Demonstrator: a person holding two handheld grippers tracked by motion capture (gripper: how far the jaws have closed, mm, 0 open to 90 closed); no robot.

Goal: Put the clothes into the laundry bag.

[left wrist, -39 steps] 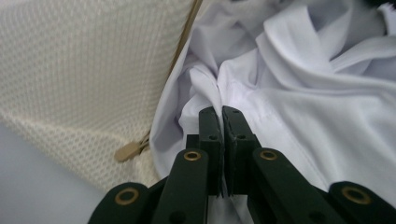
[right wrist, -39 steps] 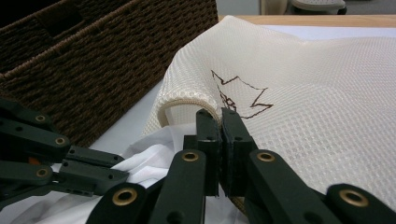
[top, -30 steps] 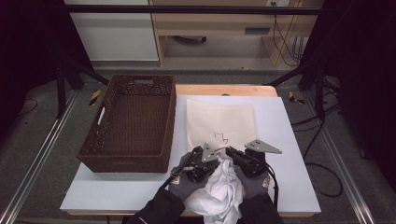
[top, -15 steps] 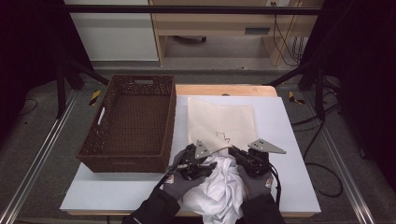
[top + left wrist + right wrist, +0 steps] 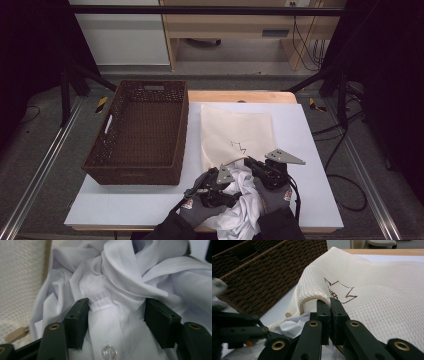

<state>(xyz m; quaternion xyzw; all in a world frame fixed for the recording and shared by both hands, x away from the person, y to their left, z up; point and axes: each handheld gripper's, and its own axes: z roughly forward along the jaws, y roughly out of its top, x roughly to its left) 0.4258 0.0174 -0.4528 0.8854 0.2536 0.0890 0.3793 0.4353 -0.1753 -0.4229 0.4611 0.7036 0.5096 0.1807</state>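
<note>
Saw a dark wicker basket [image 5: 140, 131] on the left half of the table [image 5: 310, 150], nothing visible inside it. Just right of it lay a cream mesh bag [image 5: 237, 132] with a brown leaf outline, flat on the table except for its near edge, lifted into an open mouth. Found a crumpled white shirt [image 5: 240, 200] at the near edge of the table, right at that mouth, its far part touching the bag's rim; how far it reached inside could not be told. Right gripper [image 5: 329, 303] with fingers pressed together on the bag's corded hem, pinching it and holding the mouth up. Left gripper [image 5: 220, 187] down on the shirt, fingers [image 5: 77, 320] spread, a buttoned placket and a fold of white cloth lying between them, cloth brushing the inner faces but not squeezed. Had just been opening, with the shirt still between the fingers. Compared with a second earlier: left gripper shifted a little nearer and lower on the bundle, its grip on the cloth let go; right gripper stayed put on the hem; shirt bunched slightly more toward the bag's mouth; basket and bag unmoved.
</note>
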